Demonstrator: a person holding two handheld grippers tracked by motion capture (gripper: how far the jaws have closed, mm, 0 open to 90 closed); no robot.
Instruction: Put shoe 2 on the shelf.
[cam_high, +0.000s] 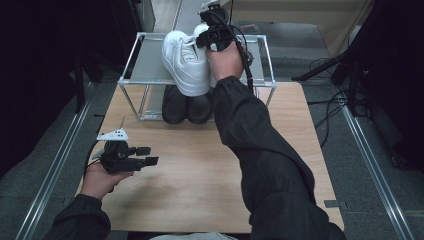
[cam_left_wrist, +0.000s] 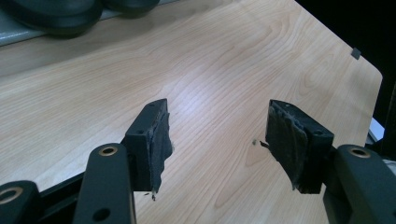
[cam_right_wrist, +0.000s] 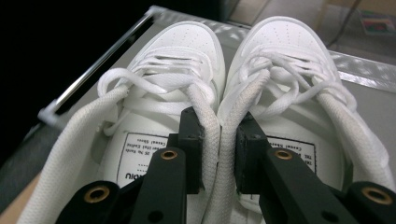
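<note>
From the high view, the right tongs (cam_high: 214, 35) were way out over the shelf rack (cam_high: 131, 80), holding the white sneakers (cam_high: 185, 62) at its top tier, toes pointing away. The left tongs (cam_high: 146, 156) sat near the desk (cam_high: 200, 170) edge, well apart. Left gripper view: released, nothing between them. Right gripper view: clenched on both sneakers' inner collars (cam_right_wrist: 219, 135), pinched together.

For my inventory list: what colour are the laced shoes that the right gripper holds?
The pair of laced shoes is white, laces included; the right gripper view shows it best.
</note>
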